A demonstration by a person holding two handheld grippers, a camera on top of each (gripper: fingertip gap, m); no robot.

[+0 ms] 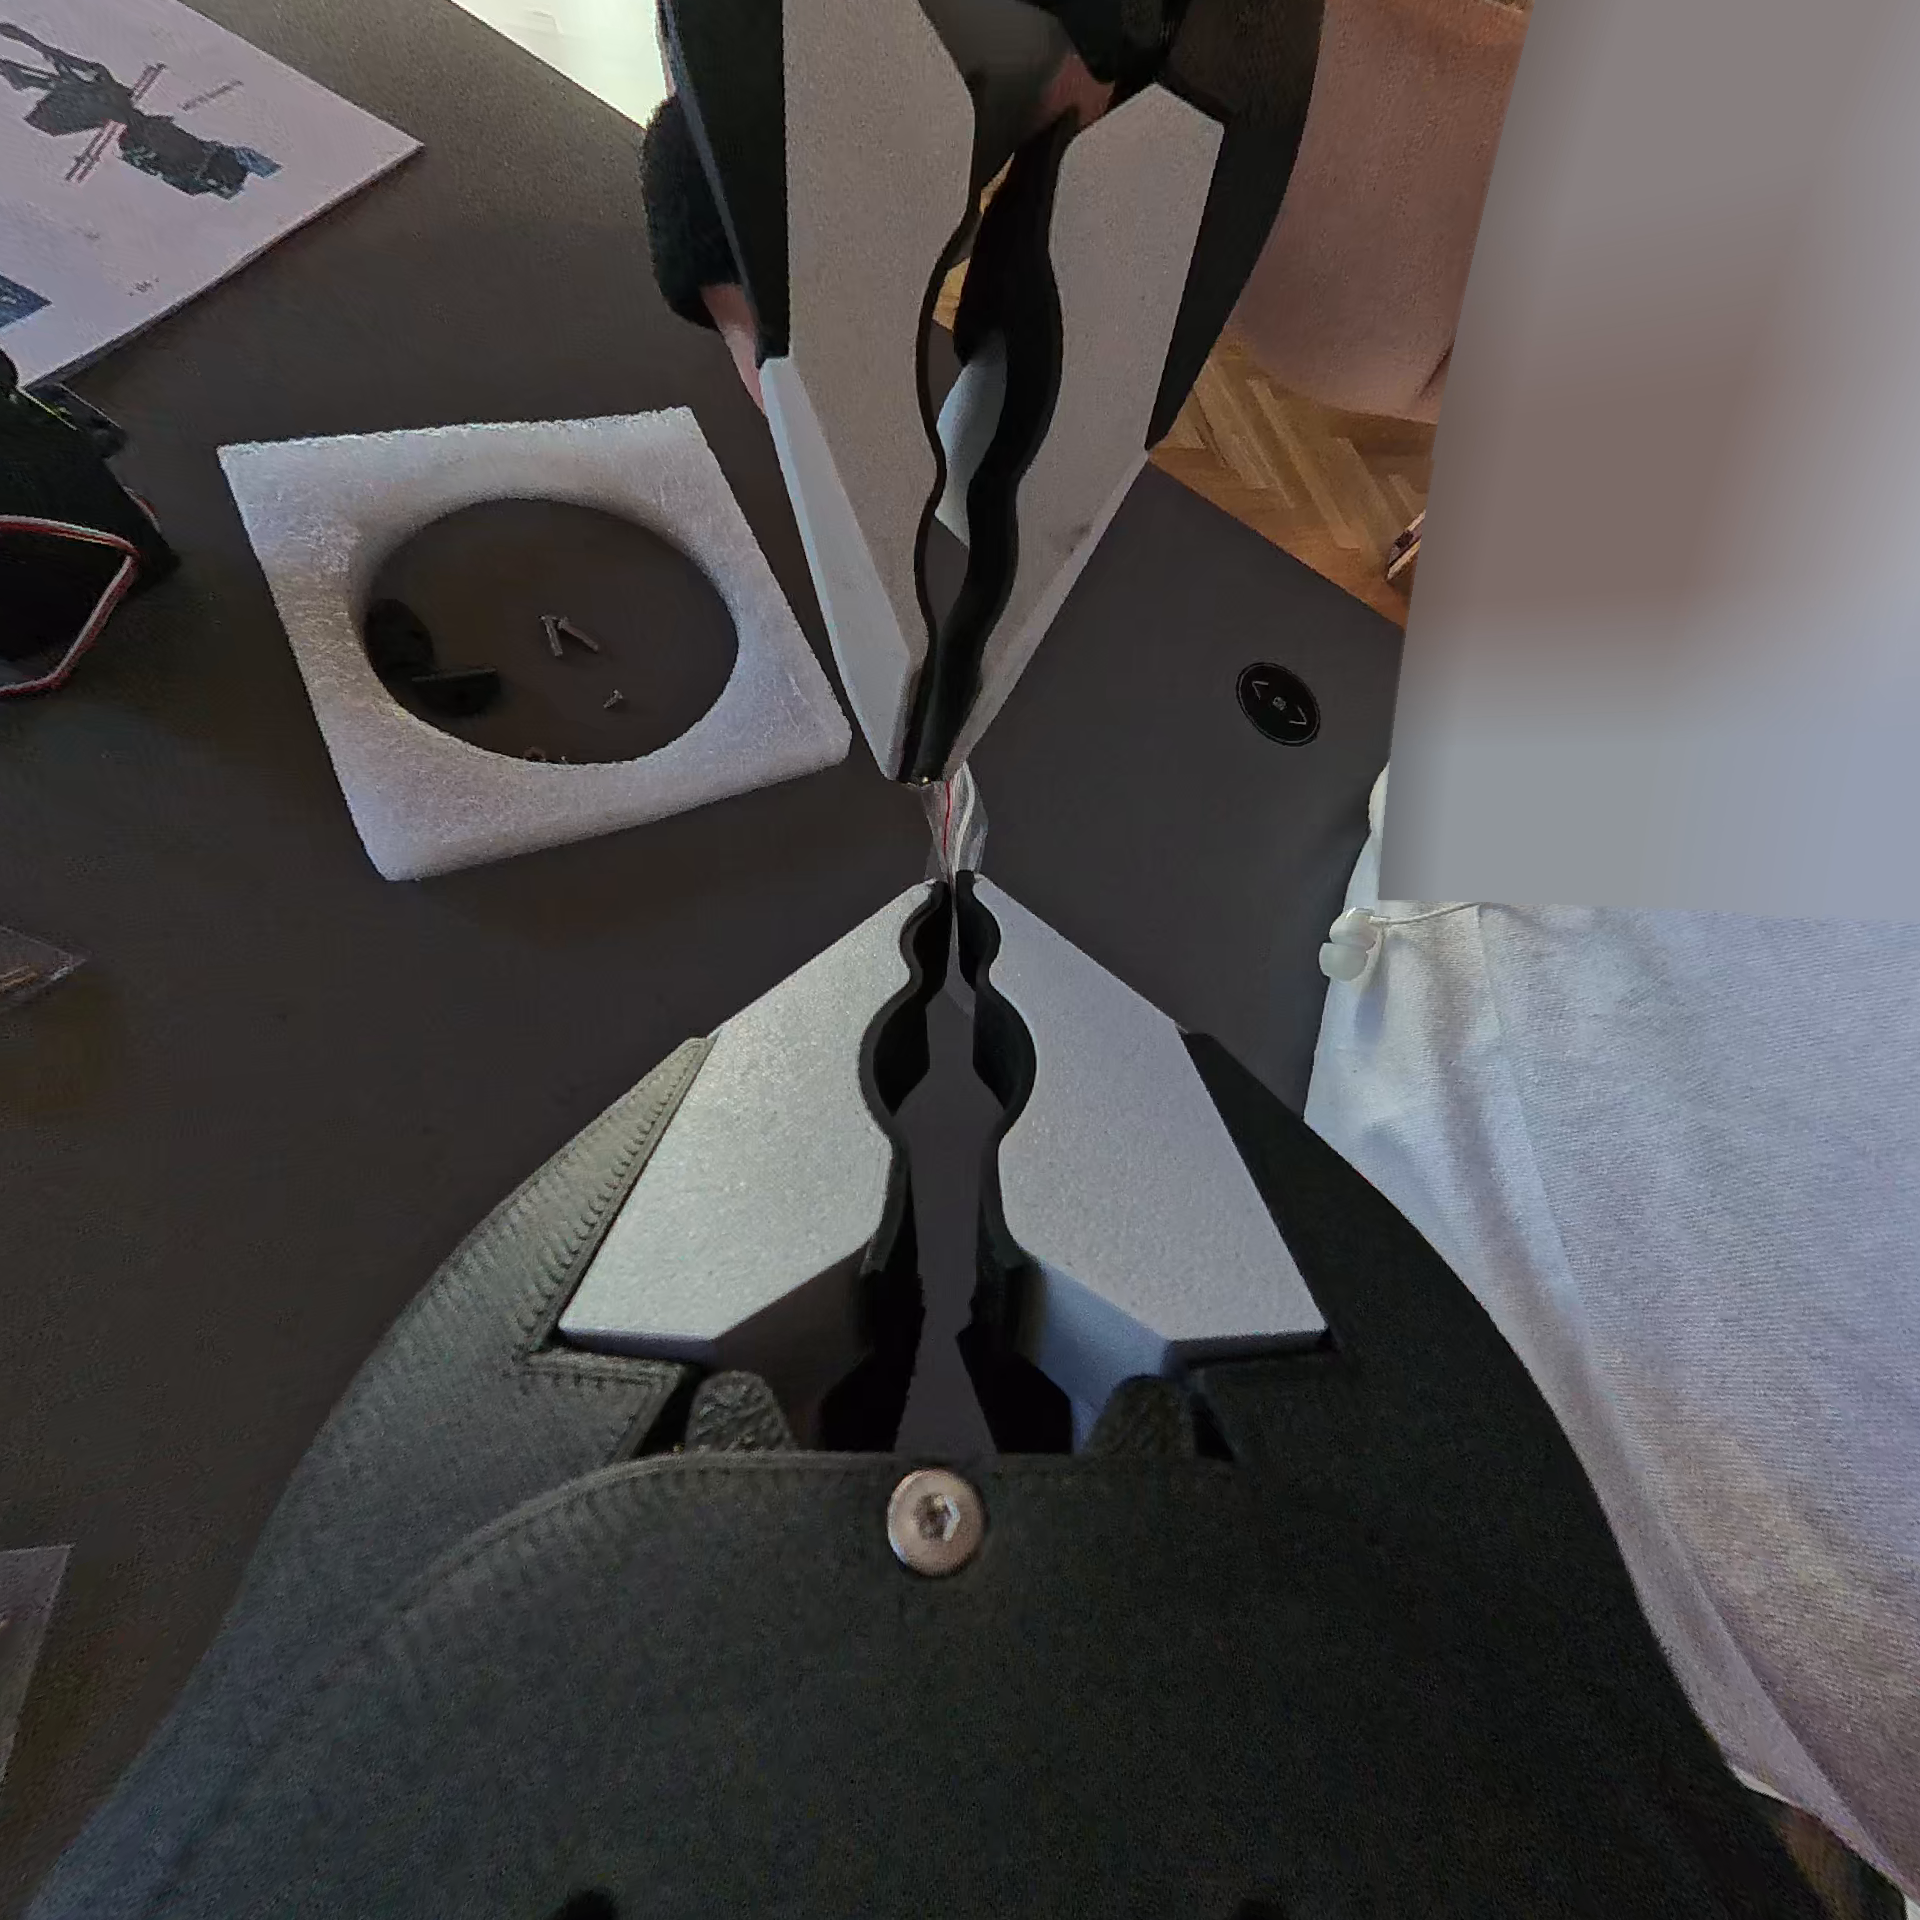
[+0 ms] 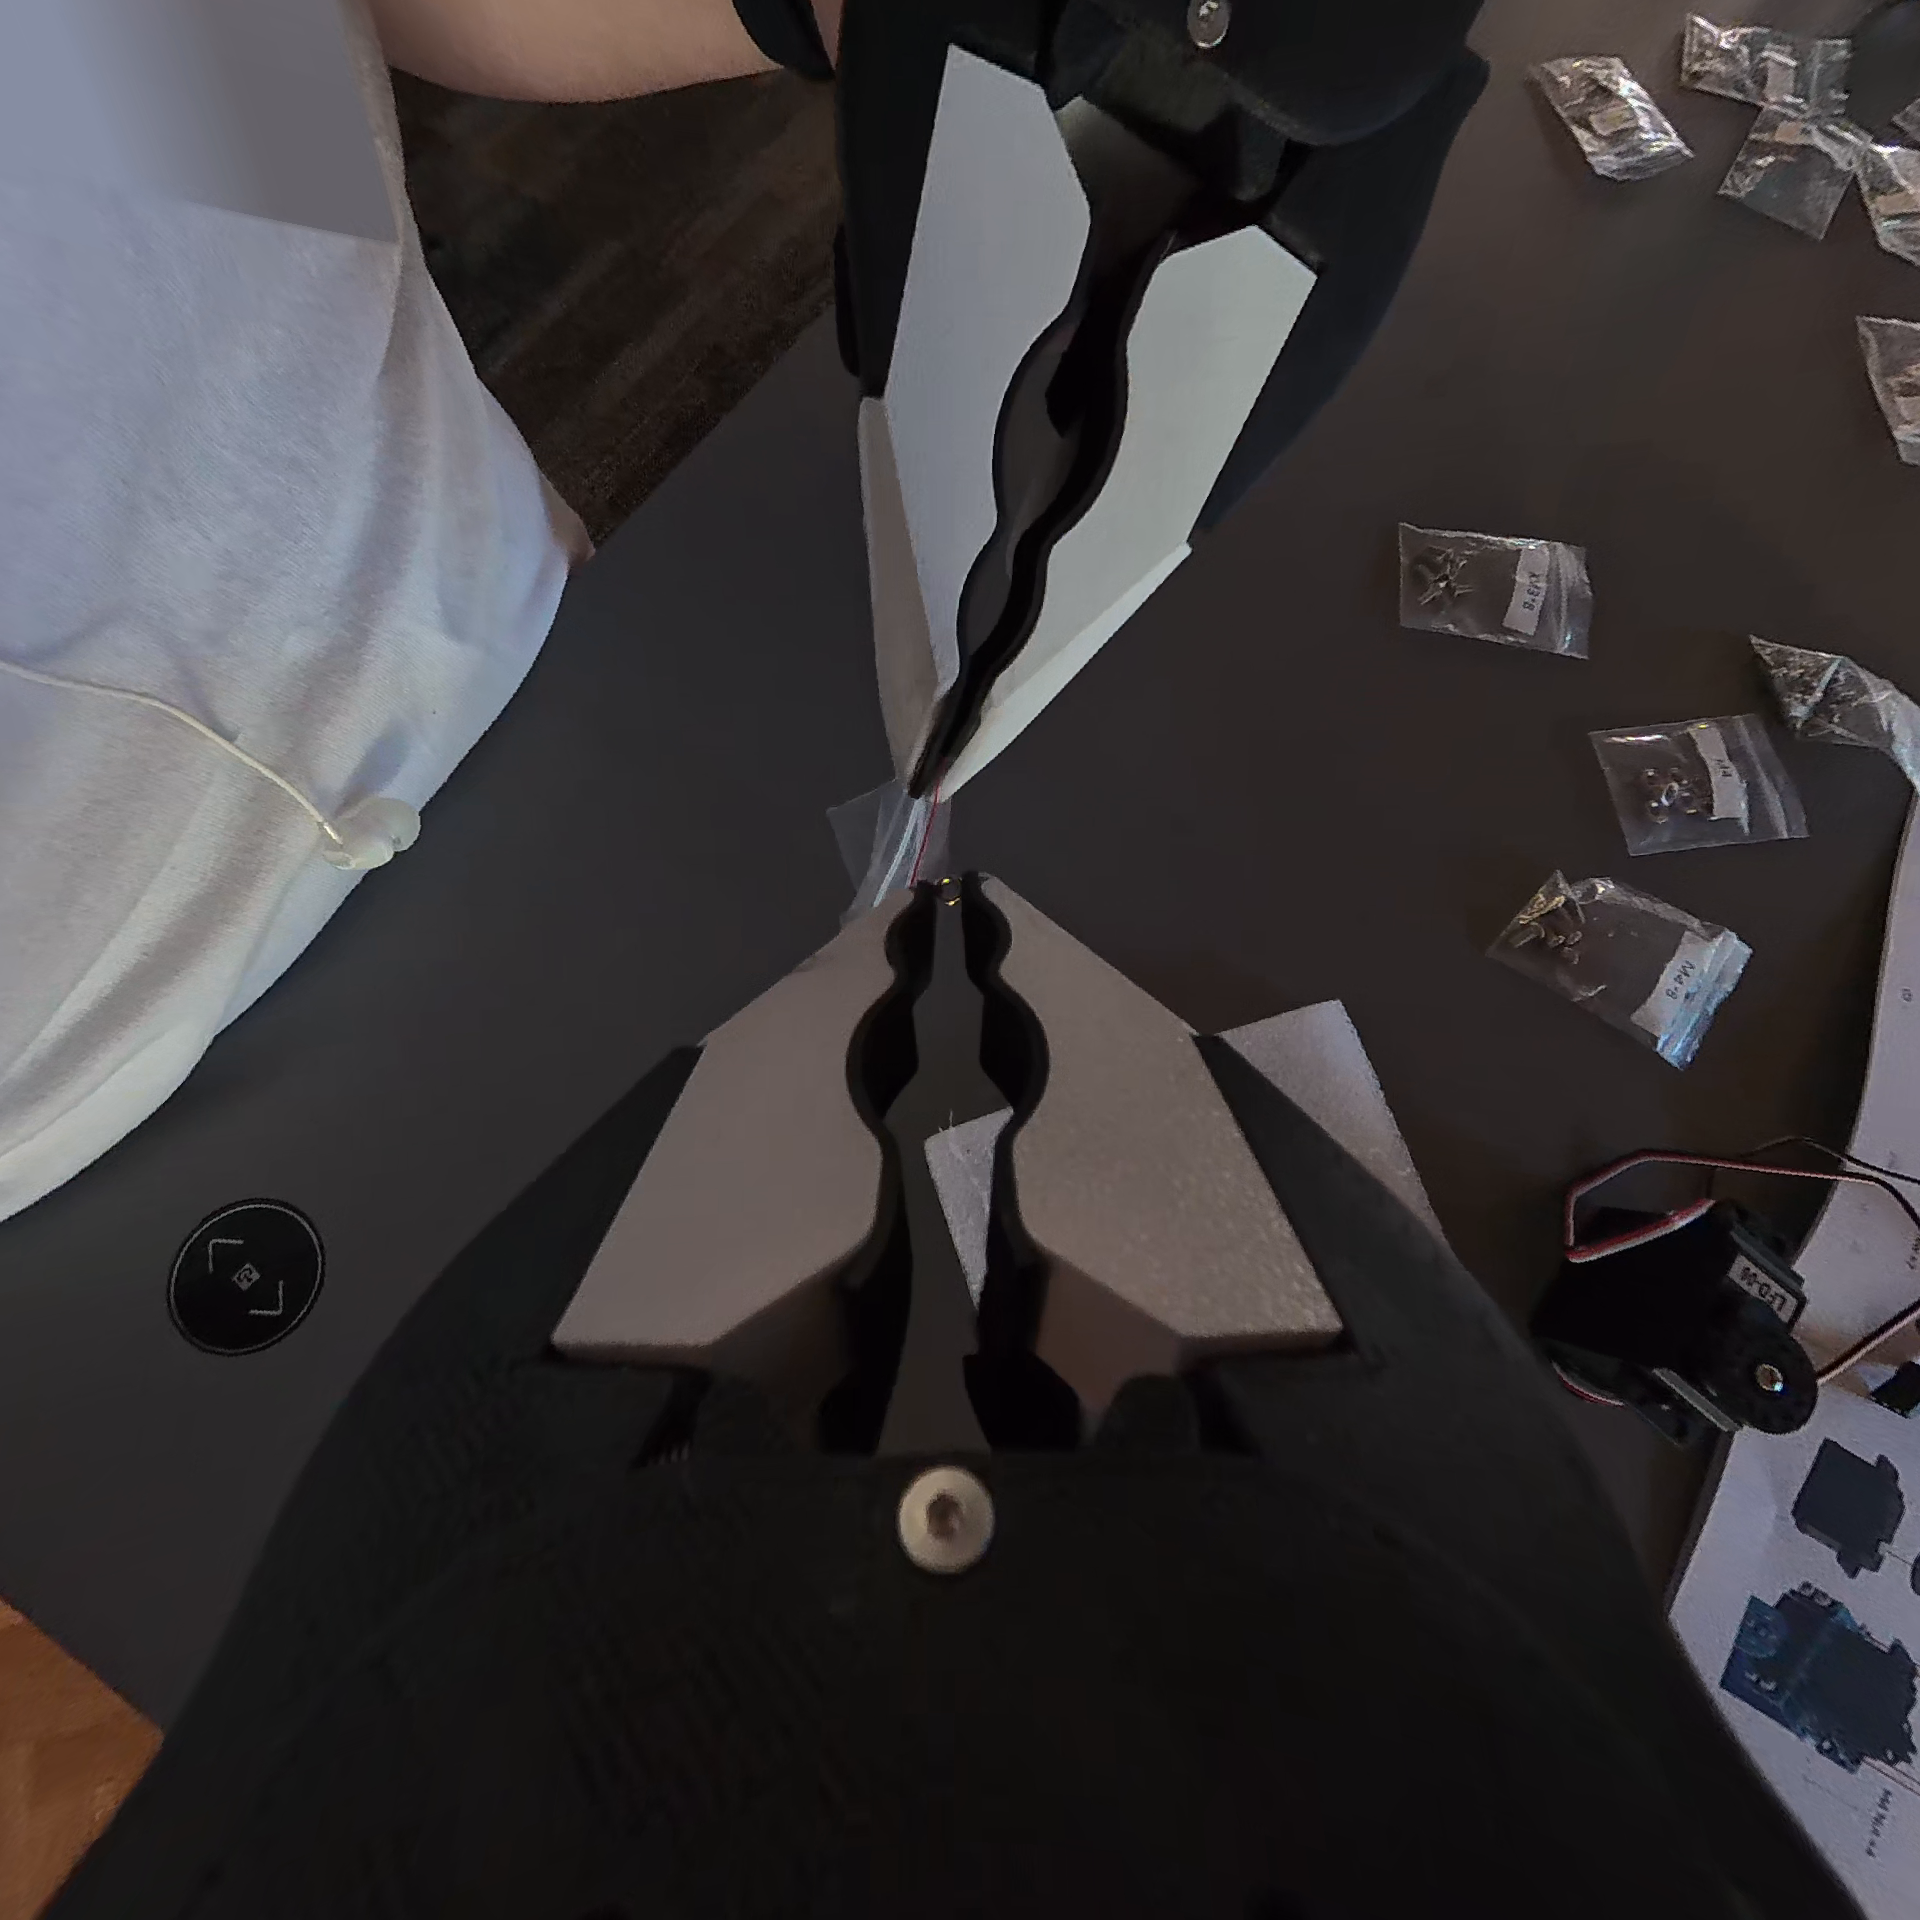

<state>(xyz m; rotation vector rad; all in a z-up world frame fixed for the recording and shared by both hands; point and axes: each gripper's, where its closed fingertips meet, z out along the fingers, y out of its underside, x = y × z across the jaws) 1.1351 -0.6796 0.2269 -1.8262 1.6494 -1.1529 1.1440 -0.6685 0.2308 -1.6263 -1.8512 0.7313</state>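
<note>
A small clear plastic bag (image 1: 956,831) with a thin red line along its seal is stretched between my two grippers above a dark table (image 1: 1122,644). My left gripper (image 1: 953,885) is shut on its near edge. My right gripper (image 1: 920,774) comes in from the top of the left wrist view and is shut on the far edge. In the right wrist view my right gripper (image 2: 940,883) pinches the bag (image 2: 883,847) from below and my left gripper (image 2: 925,784) pinches it from above.
A white foam square (image 1: 312,499) with a round cut-out holding screws and small black parts lies left. Several clear bags of hardware (image 2: 1491,590), a black servo with wires (image 2: 1662,1340) and printed sheets (image 1: 156,177) lie around. A person in a white shirt (image 2: 208,468) is beside the table. My left and right fingertips are right by each other.
</note>
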